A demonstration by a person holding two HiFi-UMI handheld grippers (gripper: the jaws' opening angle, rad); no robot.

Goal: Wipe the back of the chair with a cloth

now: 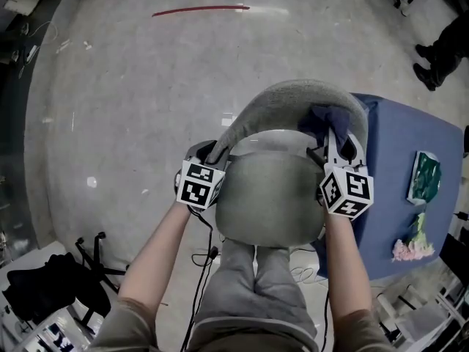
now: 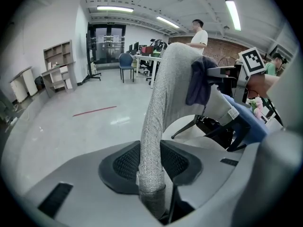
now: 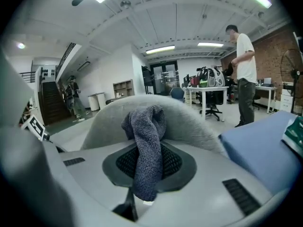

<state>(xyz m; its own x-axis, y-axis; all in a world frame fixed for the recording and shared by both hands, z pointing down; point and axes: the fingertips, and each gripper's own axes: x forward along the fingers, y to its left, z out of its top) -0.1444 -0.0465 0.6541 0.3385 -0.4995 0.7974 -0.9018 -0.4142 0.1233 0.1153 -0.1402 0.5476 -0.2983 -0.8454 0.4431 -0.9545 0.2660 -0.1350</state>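
Observation:
The chair's curved grey fabric back [image 1: 286, 97] stands in front of me above its grey seat [image 1: 271, 204]. My left gripper [image 1: 212, 152] grips the back's left end; in the left gripper view the back's edge [image 2: 163, 103] runs between the pads of the left gripper [image 2: 151, 167], which press on both sides. My right gripper [image 1: 335, 141] is at the back's right part, shut on a dark blue cloth [image 1: 330, 116]. In the right gripper view the cloth [image 3: 147, 145] hangs bunched between the right gripper's [image 3: 147, 167] jaws, against the chair back [image 3: 189, 122].
A blue-covered table [image 1: 399, 160] stands just right of the chair, with a green item [image 1: 425, 176] and a pink item [image 1: 410, 249] on it. A black stand [image 1: 95, 259] sits on the floor at lower left. A person [image 3: 244, 74] stands farther off by desks.

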